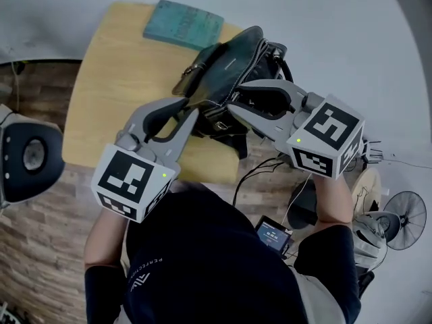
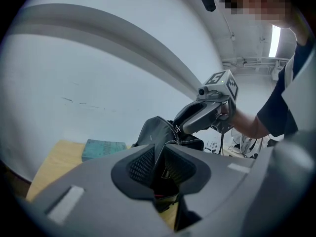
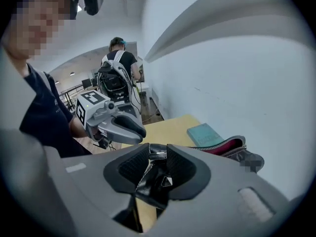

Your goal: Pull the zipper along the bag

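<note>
Black leather bag [image 1: 233,66] lies on the wooden counter [image 1: 115,79], zip [image 3: 223,144] gaping. The right claw [image 1: 235,97] pinches its tab [image 3: 150,179], probably to pull; the left claw [image 1: 191,108] stands slightly apart, gripping nothing.

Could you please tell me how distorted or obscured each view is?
Head view: fisheye curves the table edge; light even, focus sharp. Left gripper view: dark round vignette, mosaic patch at top, bag clear. Right gripper view: same vignette, mosaic patches upper left and beside the bag; metal zipper pull glints.
</note>
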A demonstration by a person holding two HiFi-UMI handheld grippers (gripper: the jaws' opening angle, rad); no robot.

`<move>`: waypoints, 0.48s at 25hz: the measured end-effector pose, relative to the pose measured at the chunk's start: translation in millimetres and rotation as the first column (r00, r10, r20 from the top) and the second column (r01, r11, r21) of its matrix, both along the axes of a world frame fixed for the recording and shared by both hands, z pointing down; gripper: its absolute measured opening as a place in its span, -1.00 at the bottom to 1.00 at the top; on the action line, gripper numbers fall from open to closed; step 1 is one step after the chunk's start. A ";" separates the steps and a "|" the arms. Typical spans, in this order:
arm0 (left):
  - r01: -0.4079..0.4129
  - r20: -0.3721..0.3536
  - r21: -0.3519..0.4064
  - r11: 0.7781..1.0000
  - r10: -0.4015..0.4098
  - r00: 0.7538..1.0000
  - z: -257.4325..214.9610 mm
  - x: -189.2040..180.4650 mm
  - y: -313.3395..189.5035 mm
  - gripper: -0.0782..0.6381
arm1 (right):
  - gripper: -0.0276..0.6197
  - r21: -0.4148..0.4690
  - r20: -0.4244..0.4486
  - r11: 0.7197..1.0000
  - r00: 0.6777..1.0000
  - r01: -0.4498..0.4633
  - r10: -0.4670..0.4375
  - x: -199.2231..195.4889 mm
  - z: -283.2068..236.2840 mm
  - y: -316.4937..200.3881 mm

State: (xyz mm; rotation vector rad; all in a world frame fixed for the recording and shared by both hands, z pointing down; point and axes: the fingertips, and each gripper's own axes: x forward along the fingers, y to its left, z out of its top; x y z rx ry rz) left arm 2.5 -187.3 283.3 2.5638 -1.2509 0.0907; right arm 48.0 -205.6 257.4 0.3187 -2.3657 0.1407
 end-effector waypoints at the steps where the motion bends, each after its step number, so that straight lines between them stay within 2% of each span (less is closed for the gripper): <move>1: -0.003 0.001 0.001 1.000 0.003 1.000 -1.2 2.1 -1.5 -0.56 | -0.56 -0.024 0.006 1.000 1.000 0.004 -0.003 0.1 0.0 -0.9; 8: -0.012 -0.002 0.000 1.000 0.012 1.000 -10.6 13.8 -12.2 -0.51 | -0.56 -0.203 0.067 0.979 0.998 0.020 -0.007 2.9 1.7 -7.4; 12: -0.017 -0.006 0.000 1.000 0.017 1.000 -17.9 21.4 -16.8 -0.46 | -0.56 -0.227 0.068 0.973 0.997 0.042 -0.027 3.6 1.5 -7.0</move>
